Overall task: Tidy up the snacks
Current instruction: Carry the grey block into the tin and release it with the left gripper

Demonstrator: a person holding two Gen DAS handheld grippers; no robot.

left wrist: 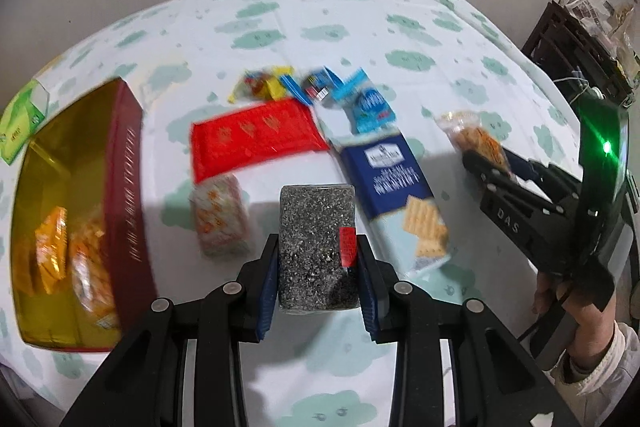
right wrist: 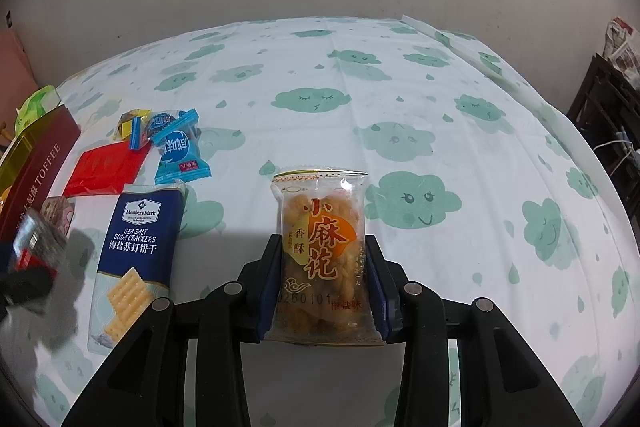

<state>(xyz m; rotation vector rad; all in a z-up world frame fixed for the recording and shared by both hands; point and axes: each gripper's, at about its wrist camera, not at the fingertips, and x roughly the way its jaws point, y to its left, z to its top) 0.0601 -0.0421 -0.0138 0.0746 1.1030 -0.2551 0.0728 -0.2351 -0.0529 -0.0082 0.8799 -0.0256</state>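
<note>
My left gripper (left wrist: 316, 259) is shut on a black sesame bar (left wrist: 316, 235) with a red sticker, held above the table. My right gripper (right wrist: 322, 275) is shut on a clear packet of fried dough twists (right wrist: 322, 227); it also shows in the left wrist view (left wrist: 476, 143). A dark red toffee box (left wrist: 80, 219) with a gold lining stands open at the left and holds orange-wrapped snacks (left wrist: 52, 251). On the cloth lie a blue soda cracker pack (right wrist: 136, 251), a red packet (left wrist: 256, 139), a pale orange-patterned packet (left wrist: 222, 219) and small blue and yellow candies (right wrist: 176, 143).
The table (right wrist: 400, 99) has a white cloth with green clouds. A green box (left wrist: 22, 119) sits behind the toffee box. A dark wooden shelf (right wrist: 608, 115) with newspapers stands at the right. A wall with a window is behind.
</note>
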